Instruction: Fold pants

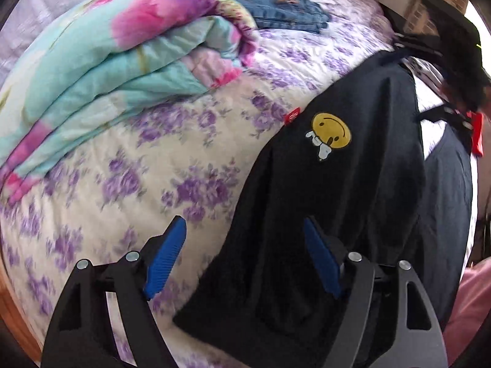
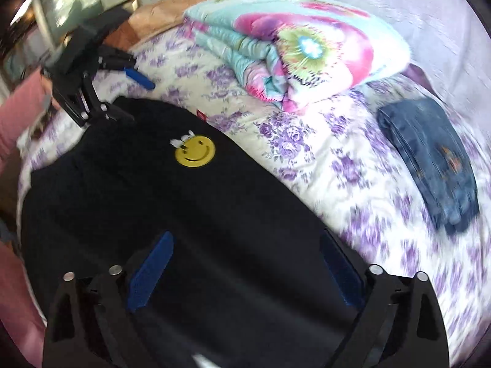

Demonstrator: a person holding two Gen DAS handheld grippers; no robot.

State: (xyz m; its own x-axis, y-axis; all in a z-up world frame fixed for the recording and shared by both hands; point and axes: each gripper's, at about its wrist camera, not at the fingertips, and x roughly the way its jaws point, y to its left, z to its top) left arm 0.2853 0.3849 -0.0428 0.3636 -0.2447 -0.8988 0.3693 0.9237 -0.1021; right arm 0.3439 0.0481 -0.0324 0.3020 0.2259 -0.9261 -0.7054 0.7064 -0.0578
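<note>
Quilt: a folded quilt in turquoise with big pink flowers lies on the bed well ahead and to the left of the left tongs; from the right wrist it sits far ahead of the right tongs, near the wall.
Left tongs: the left tongs stand wide, blue pads apart, nothing pressed between them. The left pad hangs over the flowered cover, the right pad over the edge of the black pants.
Pants: the black pants lie spread on the bed, running from under the tongs away ahead. A yellow smiley patch with a small white cartoon dog sits on the cloth ahead of the left tongs; a small red tag shows at the edge just left of it.
Right tongs: the right tongs also stand wide, both pads over the black cloth, not pressing it.
Jeans: folded blue jeans lie on the bed, ahead and right of the right tongs, apart from the pants and just right of the quilt.
In the way: nothing lies on the pants between the two tongs.
Bed: a white bed cover printed with purple flowers carries everything.
Person: a pink sleeve shows at the left edge of the right wrist view.
Room: a pale wall lies behind the bed; much of it is blurred.
</note>
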